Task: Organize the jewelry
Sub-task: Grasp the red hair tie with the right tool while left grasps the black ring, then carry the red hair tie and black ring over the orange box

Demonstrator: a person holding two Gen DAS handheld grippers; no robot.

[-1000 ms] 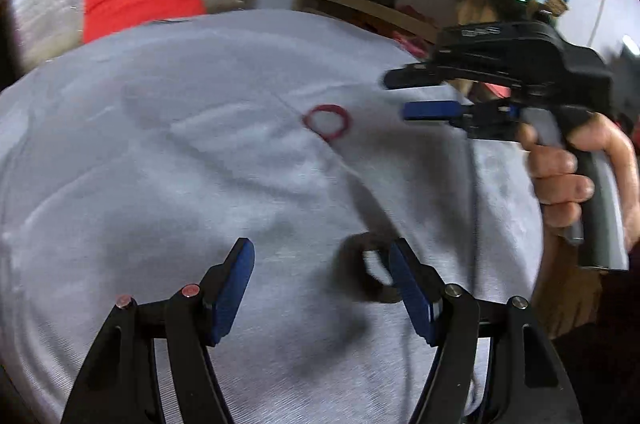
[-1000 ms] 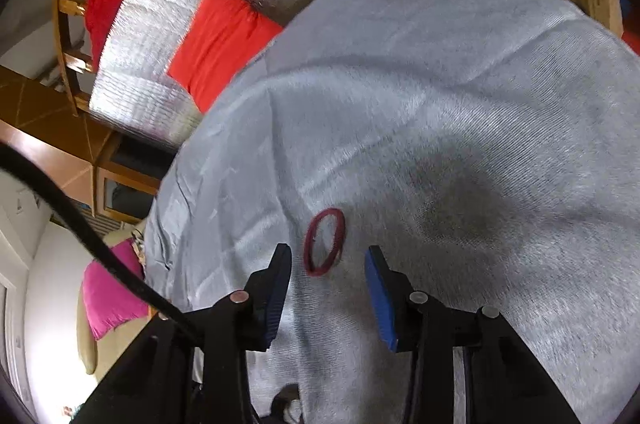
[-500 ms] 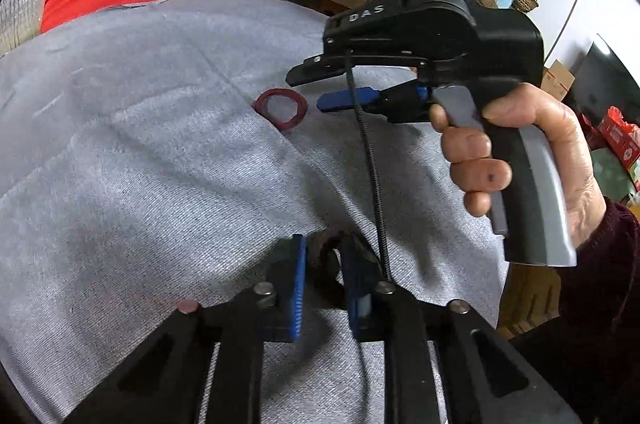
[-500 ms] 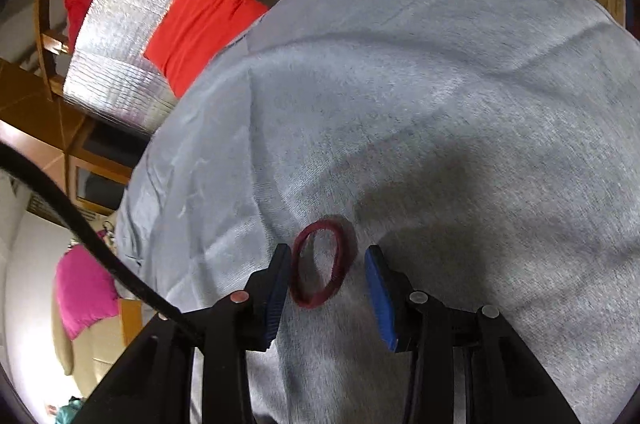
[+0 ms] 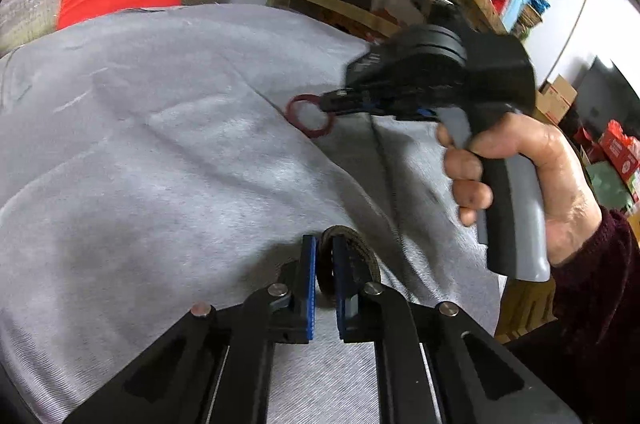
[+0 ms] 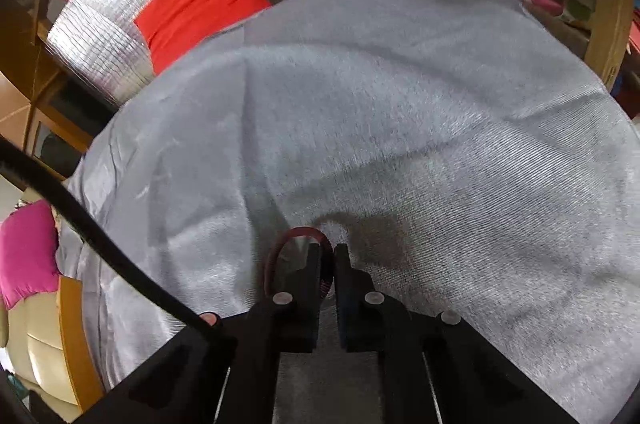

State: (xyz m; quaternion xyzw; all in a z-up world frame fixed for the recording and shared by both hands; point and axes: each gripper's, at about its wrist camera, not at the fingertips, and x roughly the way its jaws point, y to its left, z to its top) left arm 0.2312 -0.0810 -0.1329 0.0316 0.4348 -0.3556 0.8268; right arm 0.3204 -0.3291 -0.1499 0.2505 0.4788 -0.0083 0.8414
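Pinching brown bangle [image 5: 352, 256], red bangle [image 6: 280, 256]

Red bangle [image 5: 309, 115]: thin round ring, dark red, seen in far middle of scene, at fold of grey cloth [image 5: 160, 144]. Right edge of ring is pinched between blue pads; rest of ring is held out to left, close over cloth. Whether it touches cloth cannot be told.

Brown bangle [image 5: 352, 256]: wider band, olive-brown, dull. It is held upright at near middle, one side clamped between blue pads, top arc showing above them.
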